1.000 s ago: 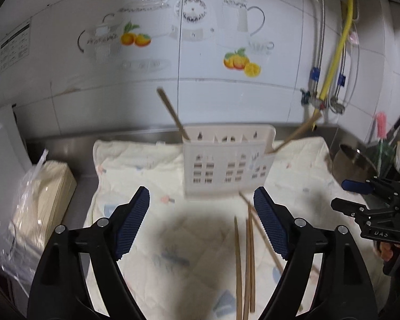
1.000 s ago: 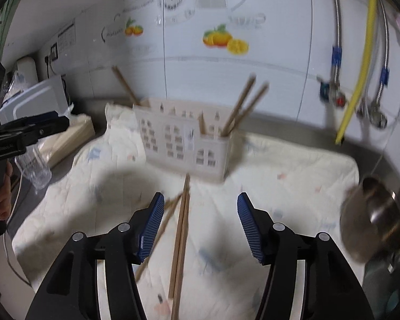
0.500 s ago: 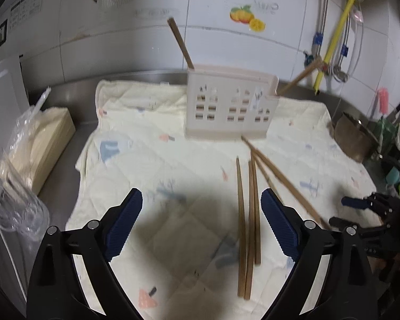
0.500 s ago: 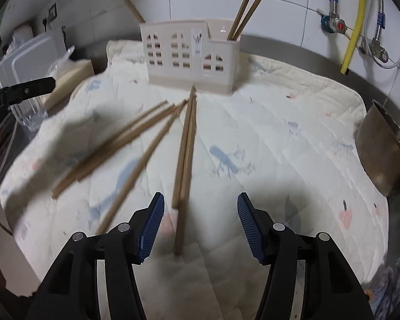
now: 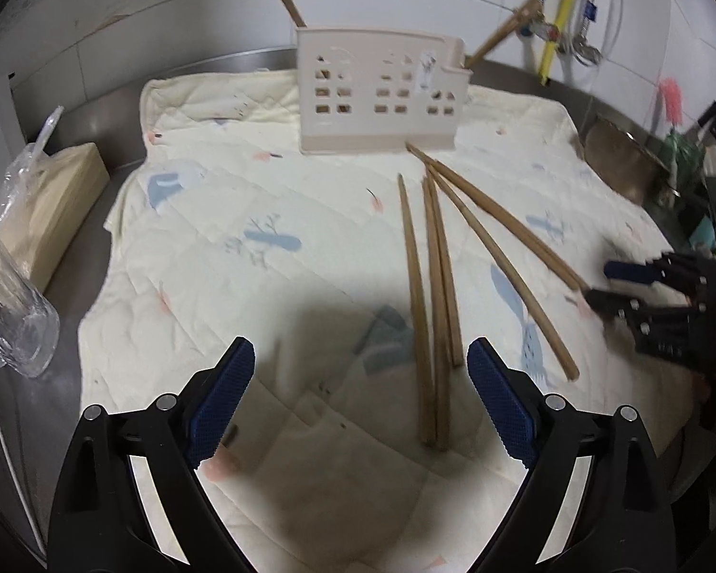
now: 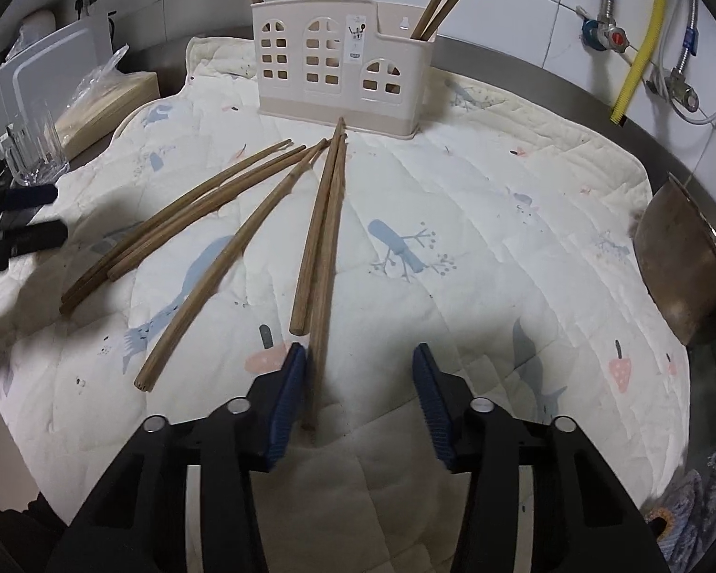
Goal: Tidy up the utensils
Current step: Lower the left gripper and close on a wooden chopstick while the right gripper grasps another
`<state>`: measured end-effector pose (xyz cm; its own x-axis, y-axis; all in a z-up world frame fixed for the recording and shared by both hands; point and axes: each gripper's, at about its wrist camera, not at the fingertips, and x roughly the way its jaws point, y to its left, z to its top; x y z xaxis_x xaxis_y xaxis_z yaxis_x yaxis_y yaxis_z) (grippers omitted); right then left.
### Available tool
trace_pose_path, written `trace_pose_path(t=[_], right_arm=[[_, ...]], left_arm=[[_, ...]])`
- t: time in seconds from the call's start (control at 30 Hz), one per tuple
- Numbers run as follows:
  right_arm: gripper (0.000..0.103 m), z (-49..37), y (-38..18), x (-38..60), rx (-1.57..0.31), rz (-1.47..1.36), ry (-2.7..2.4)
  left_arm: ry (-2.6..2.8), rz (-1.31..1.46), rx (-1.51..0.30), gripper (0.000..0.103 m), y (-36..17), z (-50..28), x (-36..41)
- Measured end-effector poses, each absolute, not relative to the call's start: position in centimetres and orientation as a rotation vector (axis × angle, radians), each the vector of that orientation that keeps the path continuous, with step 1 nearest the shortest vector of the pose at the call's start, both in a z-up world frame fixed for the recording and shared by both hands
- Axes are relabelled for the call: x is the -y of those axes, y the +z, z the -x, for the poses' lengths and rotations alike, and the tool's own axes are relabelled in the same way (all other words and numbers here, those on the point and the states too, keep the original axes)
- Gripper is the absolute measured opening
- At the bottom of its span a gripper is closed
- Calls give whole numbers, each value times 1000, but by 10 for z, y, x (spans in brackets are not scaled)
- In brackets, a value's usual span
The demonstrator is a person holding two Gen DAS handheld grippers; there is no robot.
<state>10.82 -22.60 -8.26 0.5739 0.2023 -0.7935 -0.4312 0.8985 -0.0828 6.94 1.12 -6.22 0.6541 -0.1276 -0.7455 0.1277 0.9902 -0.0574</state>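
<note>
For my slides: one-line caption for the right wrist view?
Right hand-held gripper closing around a wooden chopstick on the quilted cloth, utensil holder behind.

Black fingers, blue textured pads, silver screws

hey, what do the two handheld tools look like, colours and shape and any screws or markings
Both match: the left tool and right tool each have two black, angular plastic fingers tipped with blue pads textured in a fine grid. Round silver screw heads sit at the finger joints. No cables, lettering or sleeves show clearly.
</note>
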Motion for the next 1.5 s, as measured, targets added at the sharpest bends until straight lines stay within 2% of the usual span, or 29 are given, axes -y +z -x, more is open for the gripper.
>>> trace_pose_path(t=[0.07, 0.13, 0.17, 0.23, 0.3, 0.43, 0.97, 1.13, 1.17, 1.5], right_arm=[[38, -109, -83, 226, -885, 280, 373], [34, -110, -82, 226, -883, 276, 370], [33, -111, -82, 226, -882, 275, 369], [29, -112, -82, 227, -882, 268, 367], [27, -112, -82, 227, -882, 263, 366], [23, -113, -83, 228, -881, 251, 368], [16, -118, -87, 225, -880, 224, 374], [11, -119, -87, 222, -876, 221, 379], [8, -119, -86, 223, -875, 218, 381], [7, -109, -62, 232, -812, 178, 393]], left_arm=[[-157, -10, -854, 86, -66, -68, -7], [-182, -17, -872, 72, -71, -70, -2], [-188, -14, -878, 70, -73, -71, 0], [-200, -6, -889, 57, -76, -74, 2], [-209, 2, -901, 50, -79, -78, 3], [-212, 17, -920, 29, -83, -84, 4], [-162, -43, -927, 19, -90, -101, 22], [-159, -44, -923, 7, -88, -104, 23], [-163, -37, -921, 7, -86, -103, 22], [-181, -22, -850, 6, -55, -97, 14]])
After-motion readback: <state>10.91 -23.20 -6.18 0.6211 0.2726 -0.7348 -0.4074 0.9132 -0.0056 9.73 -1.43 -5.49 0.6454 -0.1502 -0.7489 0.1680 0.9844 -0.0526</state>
